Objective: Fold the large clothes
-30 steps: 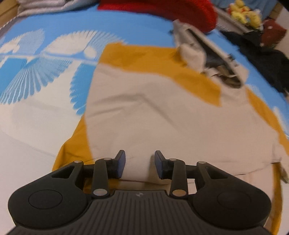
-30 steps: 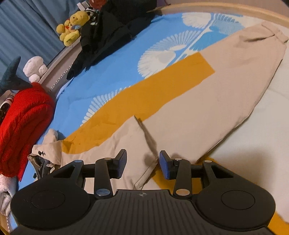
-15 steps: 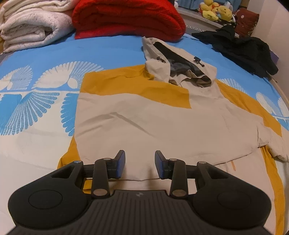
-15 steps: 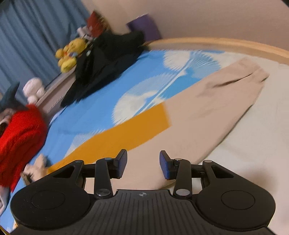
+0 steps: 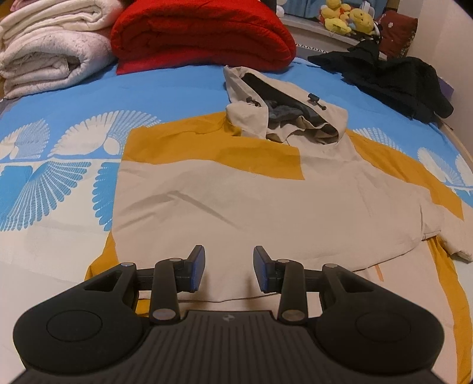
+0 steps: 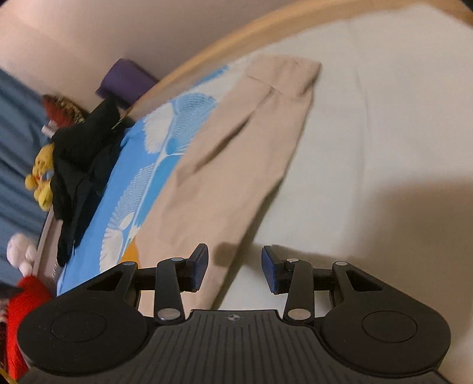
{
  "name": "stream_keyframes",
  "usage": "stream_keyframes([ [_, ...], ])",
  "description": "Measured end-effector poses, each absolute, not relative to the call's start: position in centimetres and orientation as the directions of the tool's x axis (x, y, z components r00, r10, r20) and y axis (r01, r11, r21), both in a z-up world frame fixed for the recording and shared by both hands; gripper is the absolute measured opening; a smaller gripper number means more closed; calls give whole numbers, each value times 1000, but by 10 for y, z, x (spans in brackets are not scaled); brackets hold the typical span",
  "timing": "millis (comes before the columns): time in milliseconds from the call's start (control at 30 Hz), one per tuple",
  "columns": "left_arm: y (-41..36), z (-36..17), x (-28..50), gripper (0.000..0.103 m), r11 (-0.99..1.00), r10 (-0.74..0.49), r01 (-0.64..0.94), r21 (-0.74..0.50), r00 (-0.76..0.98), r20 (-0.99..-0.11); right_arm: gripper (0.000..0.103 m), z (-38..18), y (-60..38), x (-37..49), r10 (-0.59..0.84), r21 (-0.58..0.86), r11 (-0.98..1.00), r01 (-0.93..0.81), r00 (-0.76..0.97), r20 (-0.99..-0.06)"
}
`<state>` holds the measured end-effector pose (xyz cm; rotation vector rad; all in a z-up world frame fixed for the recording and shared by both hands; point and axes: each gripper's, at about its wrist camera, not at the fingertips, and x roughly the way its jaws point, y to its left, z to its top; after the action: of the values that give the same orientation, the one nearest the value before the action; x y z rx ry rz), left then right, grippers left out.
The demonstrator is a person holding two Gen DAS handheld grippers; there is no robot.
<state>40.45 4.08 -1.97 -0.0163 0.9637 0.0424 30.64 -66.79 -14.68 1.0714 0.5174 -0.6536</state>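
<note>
While flat, jacket (image 5: 236, 206) unheld.

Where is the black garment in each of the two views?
Left wrist view: black garment lies upper right on the blue bedspread.
Right wrist view: black garment hangs at the left edge.
Shared landmark: yellow plush toys beside it.

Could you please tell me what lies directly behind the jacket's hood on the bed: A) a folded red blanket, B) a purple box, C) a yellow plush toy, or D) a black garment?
A: the red blanket sits just beyond the hood of the jacket.
</note>
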Motion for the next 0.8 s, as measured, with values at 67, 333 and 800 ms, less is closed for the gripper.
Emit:
stream_keyframes([
  [67,39,-22,406,40,999,31,-38,12,568,-822,38,-151,-671,311,-249,637,344,690,721,-647],
  [333,41,-26,408,40,999,40,-30,28,562,-826,27,-163,-698,316,-338,676,273,685,726,-599],
  [800,53,-25,406,40,999,41,-35,26,563,-826,22,-168,-711,317,-402,675,255,692,711,-577],
])
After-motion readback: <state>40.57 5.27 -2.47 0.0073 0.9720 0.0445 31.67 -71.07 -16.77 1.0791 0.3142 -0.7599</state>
